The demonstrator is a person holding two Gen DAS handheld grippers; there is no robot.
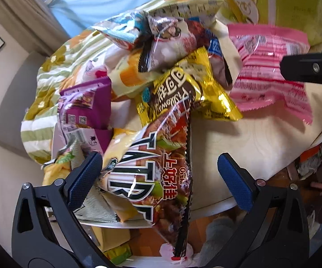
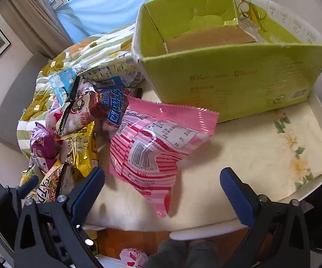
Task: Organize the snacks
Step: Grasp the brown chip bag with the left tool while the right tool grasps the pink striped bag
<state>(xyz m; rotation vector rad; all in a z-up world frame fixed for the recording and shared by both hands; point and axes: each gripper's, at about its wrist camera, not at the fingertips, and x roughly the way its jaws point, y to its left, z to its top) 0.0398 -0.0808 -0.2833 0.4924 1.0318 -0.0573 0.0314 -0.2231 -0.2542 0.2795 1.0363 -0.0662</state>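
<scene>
A heap of snack bags lies on the round table. My left gripper is open, its jaws either side of a brown Oishi chip bag that hangs over the table's near edge. Behind it lie a gold bag, a purple bag and a pink striped bag. My right gripper is open and empty, with the pink striped bag between and just beyond its jaws. The open green cardboard box stands behind that bag.
A flowered quilt lies bunched at the table's far left. The cream tablecloth with flower print is bare right of the pink bag. The table edge is close below, wood floor and more packets beneath it.
</scene>
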